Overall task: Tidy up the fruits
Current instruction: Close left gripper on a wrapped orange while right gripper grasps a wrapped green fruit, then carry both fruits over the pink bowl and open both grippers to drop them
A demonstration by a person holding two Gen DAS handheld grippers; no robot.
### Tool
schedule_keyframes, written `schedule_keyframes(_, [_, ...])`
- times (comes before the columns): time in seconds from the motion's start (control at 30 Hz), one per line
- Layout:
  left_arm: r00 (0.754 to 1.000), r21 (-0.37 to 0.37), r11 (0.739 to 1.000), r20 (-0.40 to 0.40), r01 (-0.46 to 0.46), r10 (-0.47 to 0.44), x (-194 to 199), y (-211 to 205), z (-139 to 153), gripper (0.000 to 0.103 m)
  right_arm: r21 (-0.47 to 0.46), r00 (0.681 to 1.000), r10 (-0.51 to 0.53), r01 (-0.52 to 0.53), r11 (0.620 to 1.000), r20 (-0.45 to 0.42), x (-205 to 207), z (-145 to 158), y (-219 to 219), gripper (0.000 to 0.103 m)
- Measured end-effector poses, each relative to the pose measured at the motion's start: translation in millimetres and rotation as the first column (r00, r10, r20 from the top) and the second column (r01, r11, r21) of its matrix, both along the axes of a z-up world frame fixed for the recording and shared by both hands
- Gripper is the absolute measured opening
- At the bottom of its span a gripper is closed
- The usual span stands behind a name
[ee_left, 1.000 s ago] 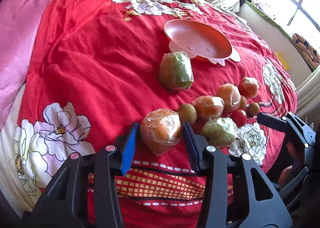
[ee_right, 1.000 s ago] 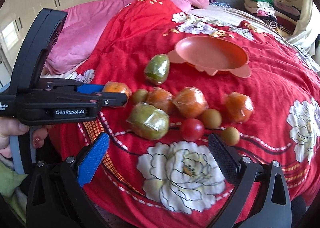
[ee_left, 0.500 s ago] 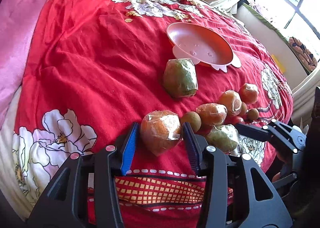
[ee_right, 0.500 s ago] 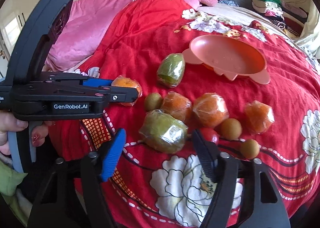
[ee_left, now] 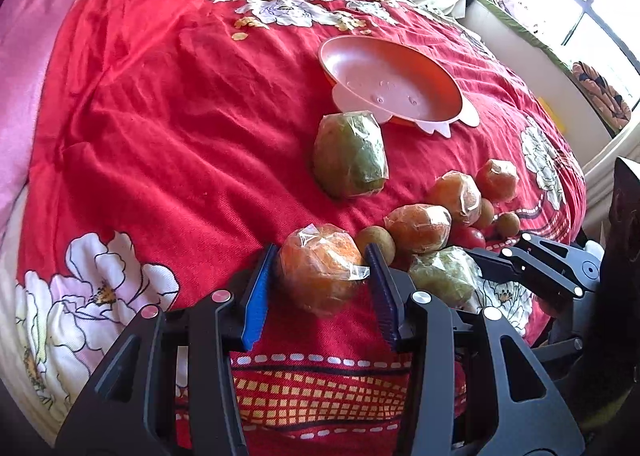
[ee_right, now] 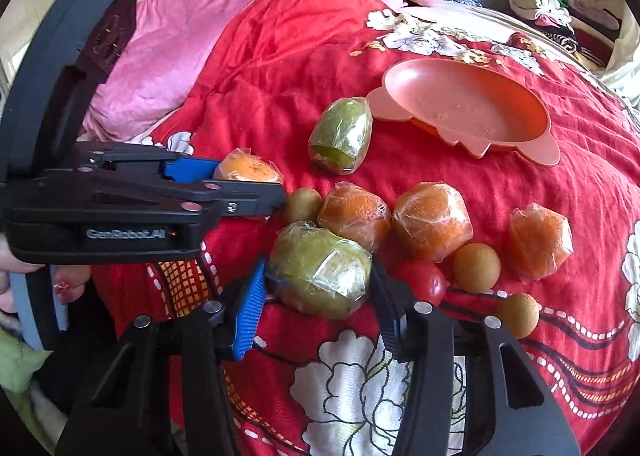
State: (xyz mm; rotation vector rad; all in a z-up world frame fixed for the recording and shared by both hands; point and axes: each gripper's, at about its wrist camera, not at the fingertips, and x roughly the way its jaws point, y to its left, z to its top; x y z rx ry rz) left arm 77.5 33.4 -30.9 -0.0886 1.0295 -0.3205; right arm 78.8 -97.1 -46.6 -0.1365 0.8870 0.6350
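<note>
My left gripper [ee_left: 322, 274] is shut on a plastic-wrapped orange [ee_left: 320, 272], which also shows in the right wrist view [ee_right: 248, 170]. My right gripper [ee_right: 318, 288] is shut on a wrapped green fruit [ee_right: 320, 270], seen in the left wrist view too [ee_left: 444, 276]. An empty orange bowl [ee_right: 532, 104] sits further back on the bed. A second wrapped green fruit [ee_right: 342, 136] lies in front of the bowl. Wrapped oranges [ee_right: 432, 220], small brown fruits [ee_right: 476, 268] and a red tomato [ee_right: 426, 282] lie grouped to the right.
All lies on a red floral bedcover [ee_left: 168, 128] over a bed. A pink blanket [ee_right: 168, 68] lies at the left. Folded clothes [ee_right: 552, 12] are stacked at the far side. The bed's edge is near the grippers.
My right gripper has moved forward and left and closed its fingers around the green fruit. My left gripper keeps hold of the orange and has shifted slightly.
</note>
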Motion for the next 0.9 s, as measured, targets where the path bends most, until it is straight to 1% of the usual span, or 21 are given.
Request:
schedule_keyframes(0.27, [1.000, -0.028, 1.000, 0.003, -0.008, 0.009, 0.1, 2.2, 10.3, 0.035, 0.059, 1.000, 0.007, -0.005, 0.998, -0.020, -6.7, 13.2, -13.8, 0.047])
schedule_keyframes(0.4, [1.000, -0.045, 0.999, 0.014, -0.019, 0.020, 1.4, 4.3, 20.9, 0.035, 0.086, 1.000, 0.006, -0.006, 0.996, -0.001, -10.2, 25.7, -21.2, 0.047])
schedule_keyframes(0.6, [0.999, -0.048, 0.999, 0.036, -0.024, 0.026, 7.6, 1.6, 35.1, 0.035, 0.094, 0.998, -0.037, 0.032, 0.995, 0.055, -2.9, 43.9, -39.3, 0.047])
schedule_keyframes(0.7, [0.999, -0.046, 0.999, 0.037, -0.026, 0.027, 12.8, -1.7, 38.8, 0.035, 0.092, 0.995, -0.065, 0.057, 0.994, 0.080, 3.7, 50.2, -50.5, 0.047])
schedule_keyframes(0.9, [0.999, -0.044, 0.999, 0.041, -0.022, 0.024, 24.4, -10.0, 44.8, 0.035, 0.094, 0.989, -0.105, 0.095, 0.991, 0.103, 19.3, 55.1, -67.7, 0.047])
